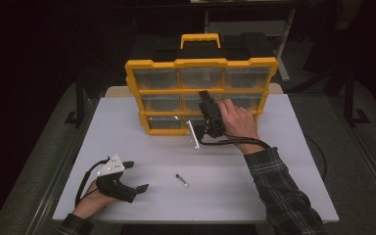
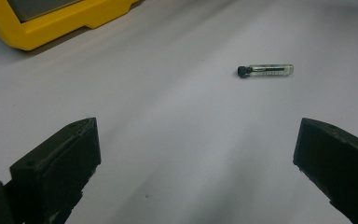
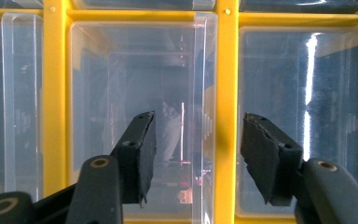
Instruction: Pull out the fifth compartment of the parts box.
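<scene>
High view: right gripper (image 1: 204, 100) hides drawer (image 1: 196, 101) front

Setting: lab or workshop recording bay. Evidence: bare white counter (image 1: 127, 117) on a metal frame, dark unlit surroundings, grey floor. A yellow parts organiser (image 1: 200, 95) with clear drawers stands upright on it, a black-and-yellow toolbox (image 1: 200, 44) behind it. Cabled handheld rigs; a second table at the back.

One yellow drawer organizer (image 1: 200, 63) with a single carry handle (image 1: 200, 37) and nine clear drawers in three rows of three. One small clear vial (image 1: 181, 180) with a black cap. Two handheld grippers: left gripper (image 1: 136, 176), right gripper (image 1: 201, 96). One white desk (image 1: 284, 147).
</scene>
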Action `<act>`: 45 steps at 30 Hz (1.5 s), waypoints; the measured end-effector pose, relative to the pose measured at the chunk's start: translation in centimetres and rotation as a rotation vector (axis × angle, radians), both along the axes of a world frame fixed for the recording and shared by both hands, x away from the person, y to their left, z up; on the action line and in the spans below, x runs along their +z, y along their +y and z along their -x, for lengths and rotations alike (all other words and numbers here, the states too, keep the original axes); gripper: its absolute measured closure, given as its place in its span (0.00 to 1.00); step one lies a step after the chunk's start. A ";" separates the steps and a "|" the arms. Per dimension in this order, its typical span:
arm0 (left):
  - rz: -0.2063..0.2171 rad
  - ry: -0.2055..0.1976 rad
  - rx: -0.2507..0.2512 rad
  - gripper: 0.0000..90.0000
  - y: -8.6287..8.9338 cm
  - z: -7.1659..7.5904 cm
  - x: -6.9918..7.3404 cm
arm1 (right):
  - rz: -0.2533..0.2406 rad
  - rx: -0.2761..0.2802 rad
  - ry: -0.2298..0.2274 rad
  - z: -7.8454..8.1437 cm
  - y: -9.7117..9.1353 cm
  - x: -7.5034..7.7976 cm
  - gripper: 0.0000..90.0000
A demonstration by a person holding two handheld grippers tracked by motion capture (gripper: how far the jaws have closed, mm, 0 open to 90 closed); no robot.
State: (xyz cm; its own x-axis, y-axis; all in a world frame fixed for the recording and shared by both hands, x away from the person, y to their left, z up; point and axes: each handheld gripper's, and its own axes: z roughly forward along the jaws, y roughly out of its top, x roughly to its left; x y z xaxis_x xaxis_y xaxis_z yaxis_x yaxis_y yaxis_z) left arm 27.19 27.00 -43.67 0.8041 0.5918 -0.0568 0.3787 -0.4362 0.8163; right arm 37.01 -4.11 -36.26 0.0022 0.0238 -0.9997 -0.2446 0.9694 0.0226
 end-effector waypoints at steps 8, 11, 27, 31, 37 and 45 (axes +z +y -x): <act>-0.007 -0.002 -0.004 0.00 0.0 0.1 0.1 | 0.005 -0.016 -0.010 0.0 0.1 0.1 0.56; -0.008 -0.002 -0.004 0.00 0.0 0.1 0.0 | -0.003 -0.025 -0.007 0.0 0.2 0.2 0.58; -0.003 -0.008 0.001 0.00 0.0 0.1 0.1 | 0.003 -0.034 -0.019 0.0 0.6 0.2 0.72; -0.004 -0.010 0.001 0.00 0.0 0.1 0.1 | 0.003 -0.040 -0.017 0.0 0.6 0.3 0.76; -0.004 -0.008 0.001 0.00 0.0 0.1 0.1 | -0.004 -0.048 -0.010 0.1 0.6 0.3 0.81; -0.006 -0.008 0.000 0.00 0.0 0.1 0.1 | 0.009 -0.053 0.002 0.0 0.6 0.4 0.85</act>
State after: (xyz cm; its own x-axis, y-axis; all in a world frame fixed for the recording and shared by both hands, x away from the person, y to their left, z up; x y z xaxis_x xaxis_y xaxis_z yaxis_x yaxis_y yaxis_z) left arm 27.13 27.04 -43.61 0.8045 0.5921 -0.0470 0.3721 -0.4407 0.8169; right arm 36.98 -3.46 -35.86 0.0013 0.0147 -0.9999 -0.1925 0.9812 0.0141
